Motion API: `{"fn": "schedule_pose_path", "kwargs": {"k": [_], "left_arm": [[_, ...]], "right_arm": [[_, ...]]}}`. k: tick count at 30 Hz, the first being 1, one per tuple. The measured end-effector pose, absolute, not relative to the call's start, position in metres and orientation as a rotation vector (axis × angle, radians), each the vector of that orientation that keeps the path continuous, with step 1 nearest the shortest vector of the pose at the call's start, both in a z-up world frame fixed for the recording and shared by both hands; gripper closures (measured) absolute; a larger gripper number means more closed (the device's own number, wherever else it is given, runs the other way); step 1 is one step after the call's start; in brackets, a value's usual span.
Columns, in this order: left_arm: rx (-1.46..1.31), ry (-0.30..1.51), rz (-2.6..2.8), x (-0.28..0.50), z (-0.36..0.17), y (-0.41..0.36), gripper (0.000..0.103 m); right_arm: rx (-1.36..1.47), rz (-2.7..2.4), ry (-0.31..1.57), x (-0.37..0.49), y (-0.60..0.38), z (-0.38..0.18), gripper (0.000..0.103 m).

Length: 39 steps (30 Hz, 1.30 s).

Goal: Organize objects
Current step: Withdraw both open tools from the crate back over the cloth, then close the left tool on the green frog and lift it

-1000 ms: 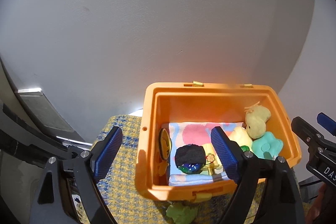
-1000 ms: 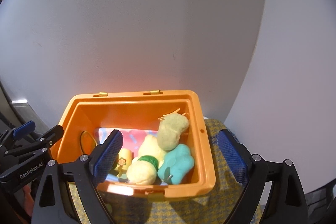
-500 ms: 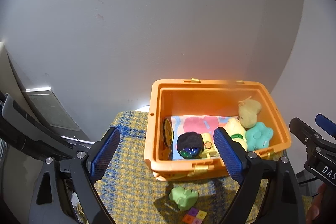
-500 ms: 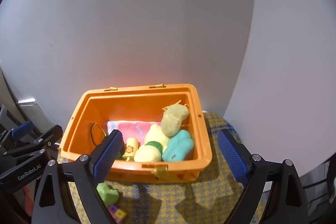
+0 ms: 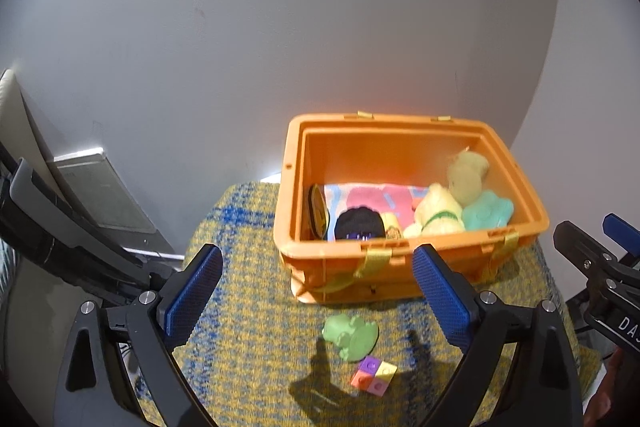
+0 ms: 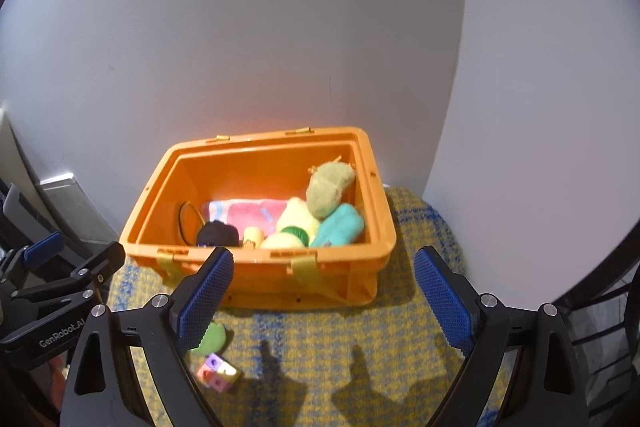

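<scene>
An open orange bin (image 5: 404,269) (image 6: 308,273) stands on a yellow-and-blue woven surface (image 5: 256,327) (image 6: 360,343) against a grey wall. Inside lie plush toys, a teal flower plush (image 5: 488,213) (image 6: 338,227), a black ball (image 5: 360,223) and a pink cloth (image 5: 372,197). In front of the bin lie a green toy (image 5: 351,335) (image 6: 210,339) and a multicoloured cube block (image 5: 374,375) (image 6: 218,373). My left gripper (image 5: 318,301) is open and empty, above the surface before the bin. My right gripper (image 6: 324,301) is open and empty, to its right.
A grey metal frame and panel (image 5: 96,195) stand at the left beside the woven surface. The wall corner runs behind the bin. The other gripper's body shows at the right edge of the left wrist view (image 5: 600,279) and the left edge of the right wrist view (image 6: 52,291).
Both grippers have pulled back and up from the bin, open and empty throughout. The green toy and the cube block in front of the bin have come into view.
</scene>
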<state>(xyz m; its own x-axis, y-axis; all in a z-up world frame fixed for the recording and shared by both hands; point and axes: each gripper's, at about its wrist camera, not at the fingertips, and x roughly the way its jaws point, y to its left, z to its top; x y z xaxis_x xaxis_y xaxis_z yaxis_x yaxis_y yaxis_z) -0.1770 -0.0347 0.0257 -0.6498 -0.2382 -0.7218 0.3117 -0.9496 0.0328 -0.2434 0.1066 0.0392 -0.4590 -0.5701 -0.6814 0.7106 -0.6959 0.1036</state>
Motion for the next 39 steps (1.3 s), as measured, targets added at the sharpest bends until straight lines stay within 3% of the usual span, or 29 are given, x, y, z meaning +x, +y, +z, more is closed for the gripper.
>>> {"fn": "schedule_pose_path", "kwargs": {"k": [39], "left_arm": [[1.372,0.133,-2.540,-0.190,-0.117,-0.005,0.006]], "right_arm": [[1.098,-2.145,0.348,-0.243,0.116,-0.081,0.011]]}}
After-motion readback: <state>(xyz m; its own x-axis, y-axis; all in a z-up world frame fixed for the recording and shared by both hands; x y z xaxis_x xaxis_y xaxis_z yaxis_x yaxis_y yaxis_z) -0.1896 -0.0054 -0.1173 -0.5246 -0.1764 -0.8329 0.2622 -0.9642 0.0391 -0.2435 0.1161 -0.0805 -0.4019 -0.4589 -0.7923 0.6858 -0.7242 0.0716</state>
